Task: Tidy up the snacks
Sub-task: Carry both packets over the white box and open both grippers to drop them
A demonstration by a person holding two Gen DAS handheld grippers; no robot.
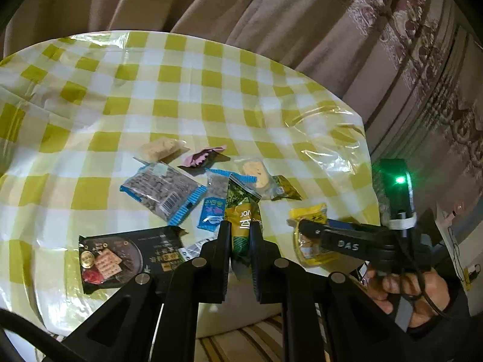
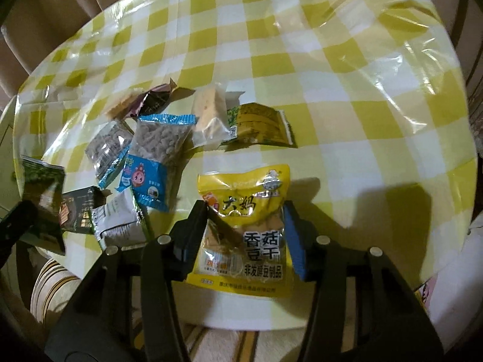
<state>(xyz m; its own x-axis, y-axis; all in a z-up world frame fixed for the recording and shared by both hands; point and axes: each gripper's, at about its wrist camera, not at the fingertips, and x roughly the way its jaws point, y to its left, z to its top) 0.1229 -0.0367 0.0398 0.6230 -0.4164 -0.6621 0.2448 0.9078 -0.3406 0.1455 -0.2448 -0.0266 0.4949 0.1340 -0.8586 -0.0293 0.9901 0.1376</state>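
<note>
Green-and-yellow foil snack packet (image 1: pixel 241 226) is pinched between the left gripper (image 1: pixel 240 238) fingers, lifted above the checked tabletop (image 1: pixel 181 90). Right gripper (image 2: pixel 246 229) fingers bracket the yellow plastic tofu pouch (image 2: pixel 244 211), sides touching.

Black right gripper (image 1: pixel 303 230) marked "DAS", green light, silver pivot screws, dark sleeve (image 1: pixel 459 304)

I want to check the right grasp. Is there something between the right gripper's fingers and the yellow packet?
Nothing visible. The right gripper straddles the yellow packet, one finger at each side edge. The other snacks, like the blue packet, lie off to the left.
</note>
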